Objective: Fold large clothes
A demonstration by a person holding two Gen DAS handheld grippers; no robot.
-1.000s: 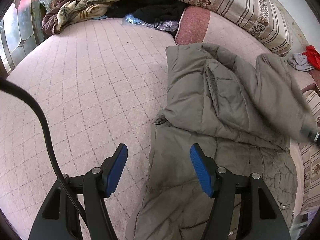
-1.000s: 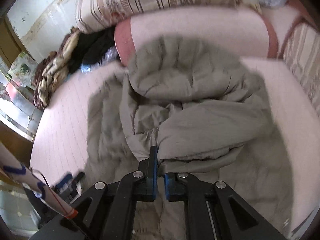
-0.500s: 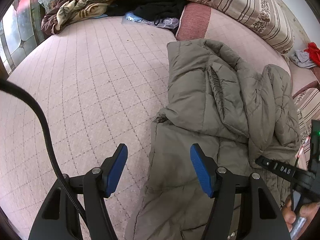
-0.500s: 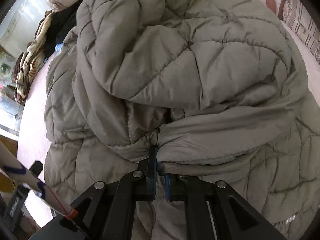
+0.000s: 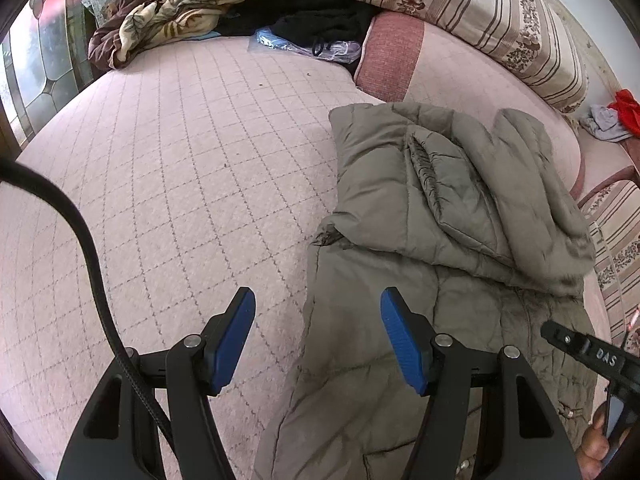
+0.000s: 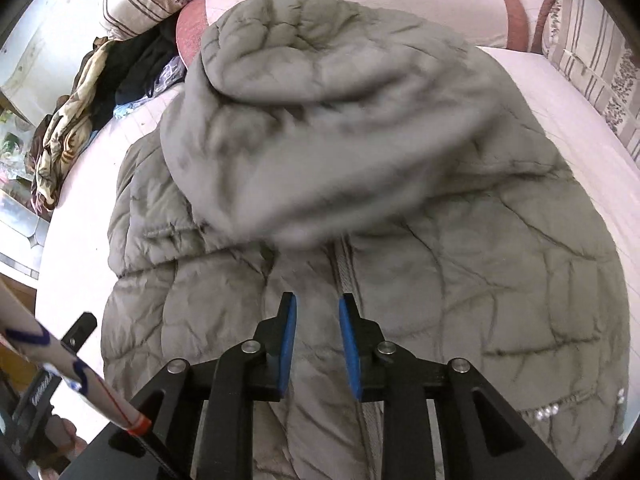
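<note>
Jacket (image 5: 448, 216), grey and quilted, lies partly folded along the bed's (image 5: 192, 152) right side, its top near the pillows (image 5: 480, 20). Left gripper (image 5: 318, 336) hangs spread and empty over the jacket's left edge. Right gripper (image 6: 317, 336) is opening above the jacket, pinching nothing.
</note>
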